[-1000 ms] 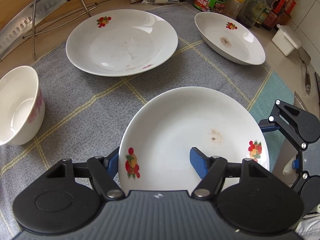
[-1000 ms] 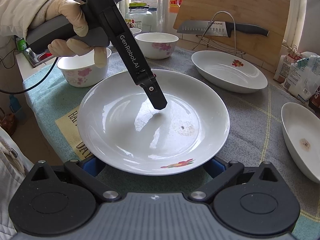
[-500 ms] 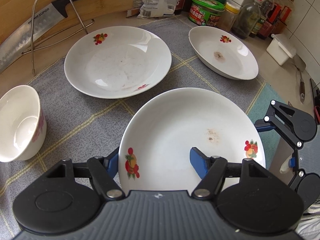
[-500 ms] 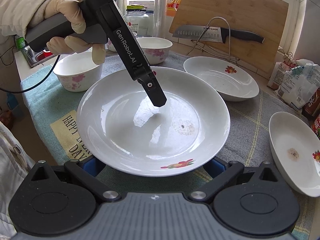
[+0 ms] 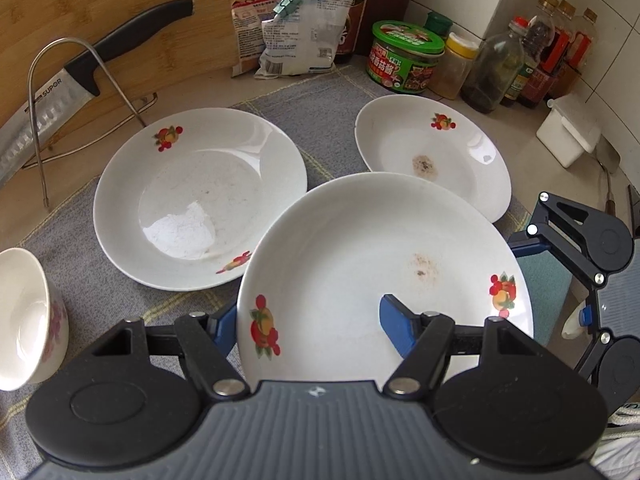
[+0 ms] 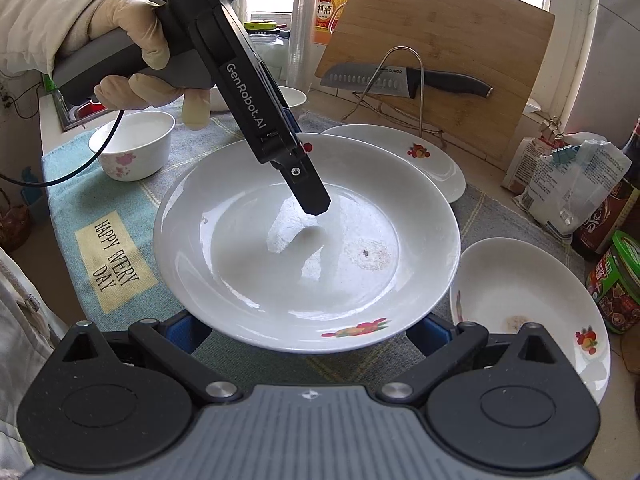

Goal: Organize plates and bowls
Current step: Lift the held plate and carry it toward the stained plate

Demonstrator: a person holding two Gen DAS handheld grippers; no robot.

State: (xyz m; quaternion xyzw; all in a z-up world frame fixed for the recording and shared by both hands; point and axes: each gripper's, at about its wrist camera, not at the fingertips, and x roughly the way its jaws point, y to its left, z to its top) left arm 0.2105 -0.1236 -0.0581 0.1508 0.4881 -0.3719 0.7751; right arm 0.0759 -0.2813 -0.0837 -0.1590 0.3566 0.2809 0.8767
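A white plate with fruit prints (image 5: 360, 264) (image 6: 304, 256) hangs above the grey cloth (image 5: 328, 96). My left gripper (image 5: 308, 320) (image 6: 314, 202) is shut on its near wall, one pad inside the dish and the other under the rim. My right gripper (image 6: 308, 330) (image 5: 576, 248) stands open with its wide-spread fingers beneath the opposite rim; their tips are hidden. Two more plates lie on the cloth: a round one (image 5: 200, 196) (image 6: 404, 156) and a deeper one with a brown stain (image 5: 436, 152) (image 6: 532, 312).
A flowered bowl (image 5: 28, 316) (image 6: 134, 144) stands on the cloth at the left, another bowl (image 6: 294, 96) behind the gloved hand (image 6: 132, 40). A knife (image 5: 80, 80) rests on a wire rack against a cutting board (image 6: 440, 40). Bags and jars (image 5: 404, 60) line the back.
The held plate has risen and moved toward the two plates on the cloth; its far rim now overlaps them in view. Both grippers travelled with it, grip unchanged.
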